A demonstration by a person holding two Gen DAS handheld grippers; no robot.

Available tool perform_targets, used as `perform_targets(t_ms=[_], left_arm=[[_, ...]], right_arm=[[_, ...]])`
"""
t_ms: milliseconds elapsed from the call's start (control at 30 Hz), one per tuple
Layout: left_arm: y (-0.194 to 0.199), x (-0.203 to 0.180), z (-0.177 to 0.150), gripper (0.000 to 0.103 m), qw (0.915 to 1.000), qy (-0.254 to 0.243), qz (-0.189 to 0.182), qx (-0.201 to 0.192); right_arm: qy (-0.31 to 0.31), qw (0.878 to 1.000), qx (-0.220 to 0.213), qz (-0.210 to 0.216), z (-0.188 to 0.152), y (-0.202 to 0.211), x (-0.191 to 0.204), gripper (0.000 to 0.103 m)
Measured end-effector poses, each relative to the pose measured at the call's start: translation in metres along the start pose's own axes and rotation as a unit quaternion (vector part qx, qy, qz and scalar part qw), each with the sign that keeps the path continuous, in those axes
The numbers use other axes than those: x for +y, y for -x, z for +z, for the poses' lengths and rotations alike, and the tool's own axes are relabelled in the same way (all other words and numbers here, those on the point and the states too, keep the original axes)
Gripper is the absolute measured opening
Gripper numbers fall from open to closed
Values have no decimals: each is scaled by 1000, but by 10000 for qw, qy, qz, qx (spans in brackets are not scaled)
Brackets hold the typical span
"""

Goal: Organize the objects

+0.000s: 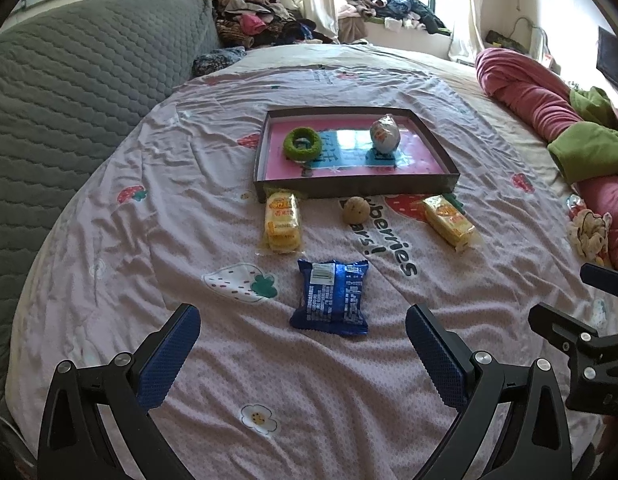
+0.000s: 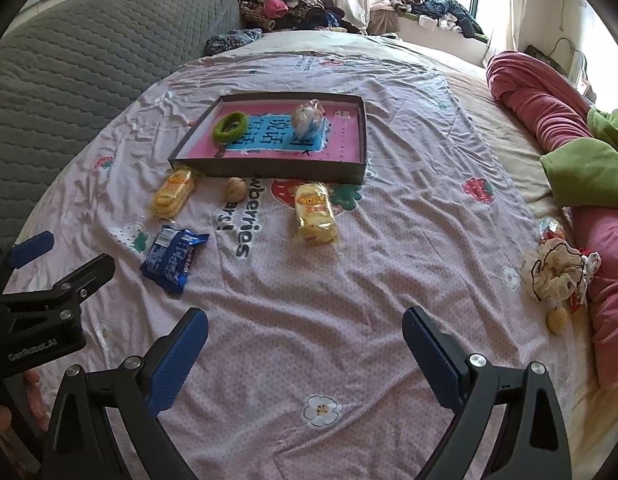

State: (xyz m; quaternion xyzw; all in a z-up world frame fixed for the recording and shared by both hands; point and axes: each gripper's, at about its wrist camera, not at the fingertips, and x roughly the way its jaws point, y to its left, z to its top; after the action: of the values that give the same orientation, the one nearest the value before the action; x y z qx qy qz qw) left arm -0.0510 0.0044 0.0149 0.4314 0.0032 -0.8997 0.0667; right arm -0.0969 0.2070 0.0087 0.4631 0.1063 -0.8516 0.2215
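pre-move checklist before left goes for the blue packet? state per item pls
1. Left gripper open and empty: ok, fingers spread wide, nothing between them.
2. Blue snack packet reachable: ok, it lies flat on the bedsheet just ahead of the left gripper, apart from other items.
3. Right gripper out of the way: ok, open, empty, off to the side.
4. Room in the tray: ok, only a green ring and a wrapped egg-shaped item inside.
5. Path to tray clear: not ok, a yellow cracker pack and a small round ball lie before its near wall.
6. Packet's weight or stiffness: cannot tell.
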Motion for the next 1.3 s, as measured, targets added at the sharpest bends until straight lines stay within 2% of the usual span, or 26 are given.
perform_targets(t_ms=[667,1300], left_arm=[[-22,-4,-19,102,9996,-23,-140,245],[-51,-3,-13,102,9990,43,-222,373]], right_arm=[[38,9999,155,-15,-8,-19,0,98],[52,9997,246,-20,10,-46,-7,98]])
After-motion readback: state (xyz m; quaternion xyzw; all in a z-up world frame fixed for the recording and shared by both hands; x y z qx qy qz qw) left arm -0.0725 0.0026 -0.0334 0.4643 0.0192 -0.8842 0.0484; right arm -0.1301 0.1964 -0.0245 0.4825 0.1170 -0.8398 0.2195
